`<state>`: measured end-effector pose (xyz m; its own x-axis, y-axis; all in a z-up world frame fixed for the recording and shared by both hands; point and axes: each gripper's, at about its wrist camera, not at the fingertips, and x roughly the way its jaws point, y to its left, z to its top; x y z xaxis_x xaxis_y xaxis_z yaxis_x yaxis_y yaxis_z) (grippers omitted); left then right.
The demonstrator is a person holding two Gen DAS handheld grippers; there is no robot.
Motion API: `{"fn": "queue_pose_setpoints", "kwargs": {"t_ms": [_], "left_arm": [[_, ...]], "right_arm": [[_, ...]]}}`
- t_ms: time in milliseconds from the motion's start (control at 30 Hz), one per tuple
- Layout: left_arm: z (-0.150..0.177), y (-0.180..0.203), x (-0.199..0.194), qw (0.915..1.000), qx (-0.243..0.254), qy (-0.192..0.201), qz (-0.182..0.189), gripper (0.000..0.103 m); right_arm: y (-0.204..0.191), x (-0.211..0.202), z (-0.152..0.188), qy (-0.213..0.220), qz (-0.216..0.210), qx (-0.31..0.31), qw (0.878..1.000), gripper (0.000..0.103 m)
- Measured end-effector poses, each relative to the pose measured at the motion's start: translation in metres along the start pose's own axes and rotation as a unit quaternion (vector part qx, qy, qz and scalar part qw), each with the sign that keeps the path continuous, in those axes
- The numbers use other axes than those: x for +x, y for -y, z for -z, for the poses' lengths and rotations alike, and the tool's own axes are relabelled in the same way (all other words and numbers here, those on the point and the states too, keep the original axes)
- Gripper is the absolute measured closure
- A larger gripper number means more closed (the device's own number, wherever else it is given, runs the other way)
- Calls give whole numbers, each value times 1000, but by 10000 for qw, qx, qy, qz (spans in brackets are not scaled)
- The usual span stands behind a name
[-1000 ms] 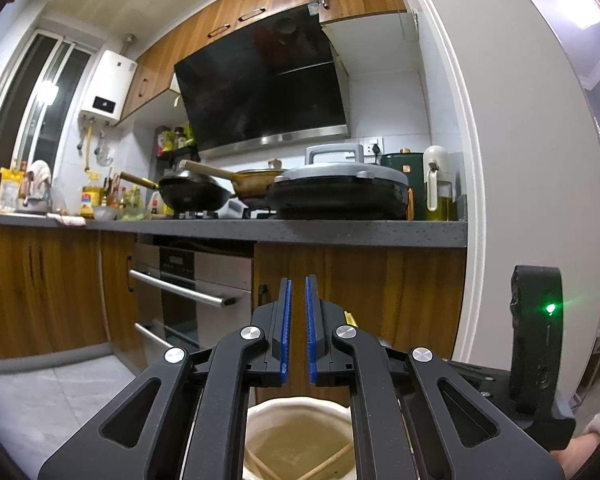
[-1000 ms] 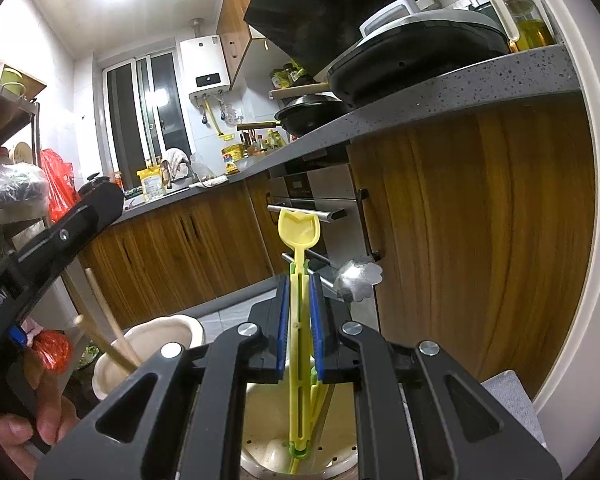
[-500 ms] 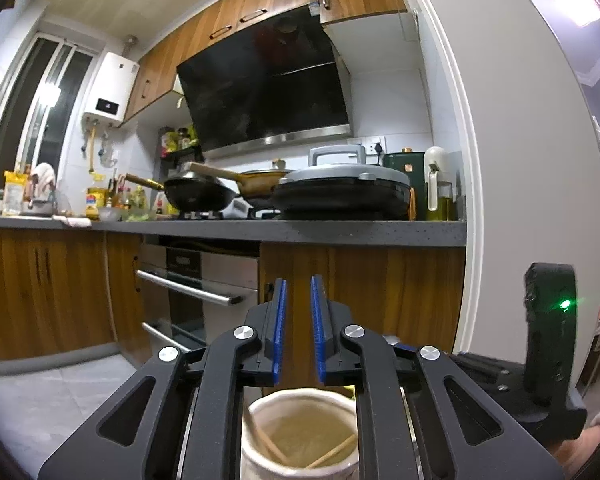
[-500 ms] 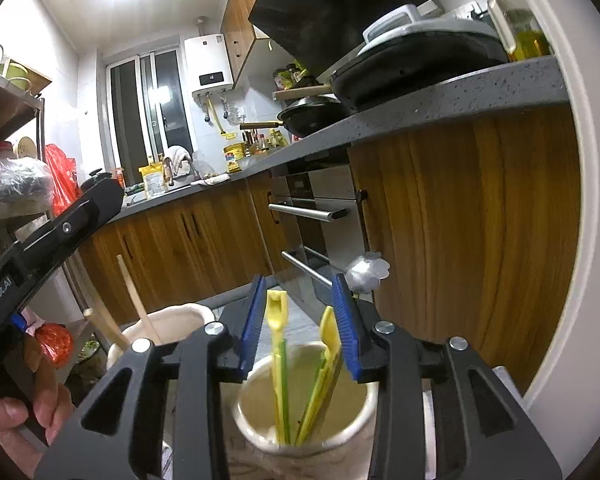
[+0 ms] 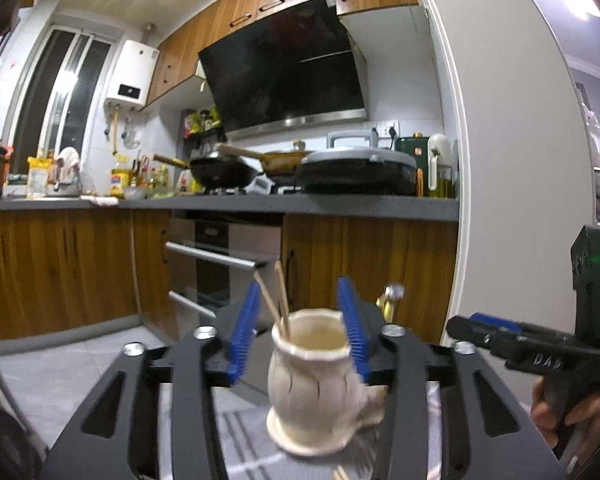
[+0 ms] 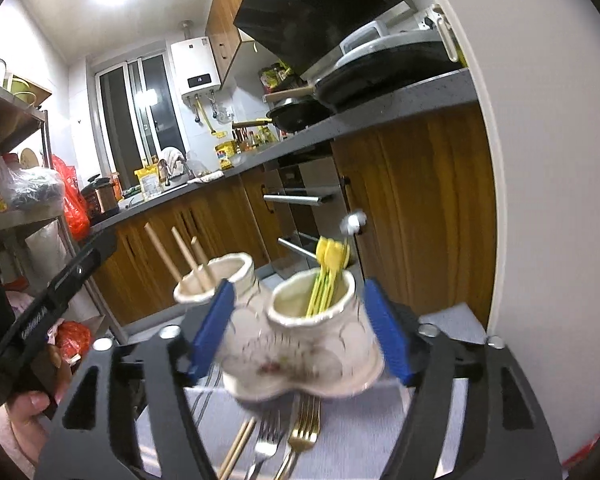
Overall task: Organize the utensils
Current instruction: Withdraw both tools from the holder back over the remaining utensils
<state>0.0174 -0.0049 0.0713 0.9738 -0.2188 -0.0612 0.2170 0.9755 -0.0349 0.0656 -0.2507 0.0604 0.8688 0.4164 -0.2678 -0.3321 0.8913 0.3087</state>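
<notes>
Released yellow utensils (image 6: pixel 327 276) between parted right gripper (image 6: pixel 300 334)

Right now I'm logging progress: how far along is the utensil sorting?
Partly done. Chopsticks stand in one side of the ceramic holder, yellow utensils in the other. Nothing is in hand: the right gripper and left gripper are open. Left: two forks and loose chopsticks on the mat.

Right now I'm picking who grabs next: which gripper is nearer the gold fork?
Right. The right gripper hangs open directly over the gold fork lying before the double holder; the left gripper sits by the holder's chopstick cup.
</notes>
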Motion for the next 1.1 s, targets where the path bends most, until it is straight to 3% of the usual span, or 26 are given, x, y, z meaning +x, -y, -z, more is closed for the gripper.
{"fn": "queue_pose_setpoints", "kwargs": {"t_ms": [33,100,267,400,600,1100], "left_arm": [[5,-1,-6,10000,-61,-21,-32,38],[13,-3,-15,9998,-183,-78,-20,29],[28,-3,-29,9991,-264,-317,0,17],[37,-4,-32,9976,-373,-570,74,11],[55,-8,-25,9916,-507,-1180,140,8],[81,9,0,9743,-41,-2254,-2,7]], "right_arm": [[-2,-2,3,-20,20,-39,10000,25],[-5,-7,11,-54,67,-193,9998,16],[-13,-16,29,-191,76,-412,9989,5],[-14,-21,40,-268,177,-523,9981,5],[-8,-20,52,-374,420,-603,9966,5],[-6,-7,57,-701,676,-749,9924,5]]}}
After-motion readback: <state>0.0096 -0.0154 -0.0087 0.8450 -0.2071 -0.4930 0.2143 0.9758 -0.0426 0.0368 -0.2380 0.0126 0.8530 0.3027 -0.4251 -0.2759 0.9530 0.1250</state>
